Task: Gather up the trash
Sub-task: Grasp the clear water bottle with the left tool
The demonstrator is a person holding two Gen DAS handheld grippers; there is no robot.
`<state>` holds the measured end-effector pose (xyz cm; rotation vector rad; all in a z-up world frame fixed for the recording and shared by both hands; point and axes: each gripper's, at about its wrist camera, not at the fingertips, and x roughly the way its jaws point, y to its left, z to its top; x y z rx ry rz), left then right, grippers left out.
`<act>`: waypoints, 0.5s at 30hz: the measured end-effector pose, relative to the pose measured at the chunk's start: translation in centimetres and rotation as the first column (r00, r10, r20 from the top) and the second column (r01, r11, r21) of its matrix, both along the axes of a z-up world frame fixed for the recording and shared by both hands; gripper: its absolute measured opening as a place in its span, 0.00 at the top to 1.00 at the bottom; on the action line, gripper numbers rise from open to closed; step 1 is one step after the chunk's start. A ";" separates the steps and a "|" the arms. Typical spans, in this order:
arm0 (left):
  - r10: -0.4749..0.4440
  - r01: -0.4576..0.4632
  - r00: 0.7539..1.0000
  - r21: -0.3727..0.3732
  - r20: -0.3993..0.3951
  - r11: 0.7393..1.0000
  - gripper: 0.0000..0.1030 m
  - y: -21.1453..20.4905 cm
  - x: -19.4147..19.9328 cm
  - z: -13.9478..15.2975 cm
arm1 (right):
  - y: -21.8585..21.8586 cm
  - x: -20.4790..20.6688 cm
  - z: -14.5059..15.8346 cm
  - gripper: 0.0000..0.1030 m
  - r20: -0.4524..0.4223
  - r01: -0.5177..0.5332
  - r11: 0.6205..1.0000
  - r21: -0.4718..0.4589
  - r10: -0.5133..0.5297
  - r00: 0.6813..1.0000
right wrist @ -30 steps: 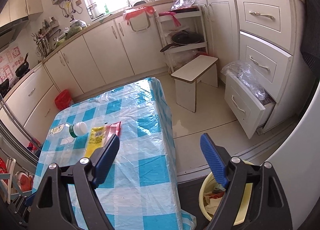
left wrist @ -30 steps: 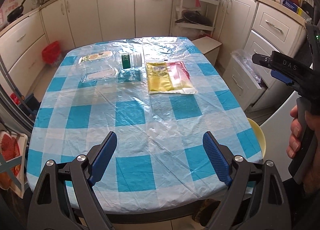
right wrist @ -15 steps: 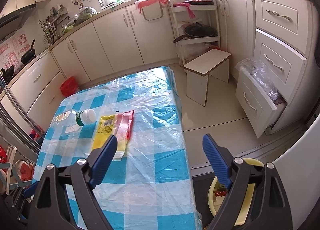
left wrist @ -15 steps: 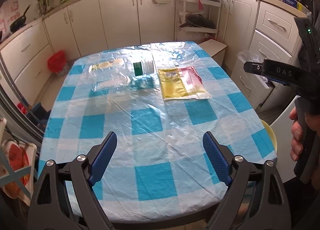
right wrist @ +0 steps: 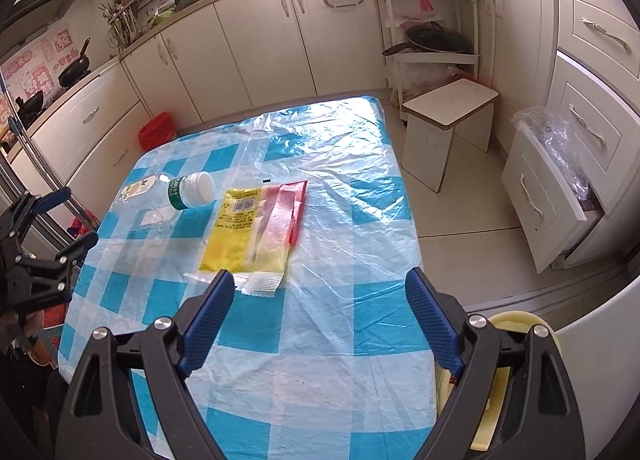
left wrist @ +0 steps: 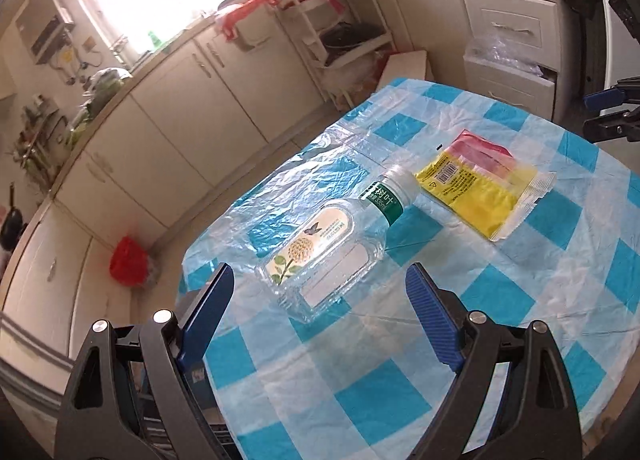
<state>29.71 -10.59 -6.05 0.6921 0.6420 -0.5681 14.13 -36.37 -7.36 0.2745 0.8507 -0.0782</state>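
Note:
A clear empty plastic bottle [left wrist: 328, 256] with a green label and white cap lies on its side on the blue-checked table [left wrist: 400, 388]. It also shows in the right wrist view [right wrist: 176, 195]. A yellow and red snack wrapper [left wrist: 476, 187] lies flat beside it, also seen in the right wrist view [right wrist: 256, 223]. My left gripper [left wrist: 316, 320] is open, just short of the bottle's base. My right gripper [right wrist: 316, 320] is open above the table, just short of the wrapper's near end. A yellow trash bin [right wrist: 508, 328] stands on the floor at the table's right.
White cabinets run around the room. A small white stool [right wrist: 448, 119] and an open drawer with a plastic bag [right wrist: 552, 187] stand right of the table. A red bin [right wrist: 156, 131] sits on the floor beyond the table.
My left gripper has swung to the table's left end and closed in on the bottle. My right gripper has moved over the table toward the wrapper.

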 end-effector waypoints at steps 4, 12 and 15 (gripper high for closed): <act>-0.105 0.109 0.991 0.047 -0.080 0.993 0.19 -1.7 3.3 -1.1 | 0.3 0.5 -0.4 0.19 -0.015 -0.010 1.000 -0.004 0.010 1.000; -0.255 0.293 0.950 0.230 -0.179 0.928 0.19 -4.6 5.8 -4.8 | 0.9 1.4 -0.8 0.19 -0.029 -0.038 0.999 -0.009 0.037 0.999; -0.235 0.302 0.933 0.237 -0.272 0.923 0.24 -4.7 6.5 -5.7 | 0.9 2.0 -1.0 0.19 -0.037 -0.048 0.999 -0.008 0.047 0.998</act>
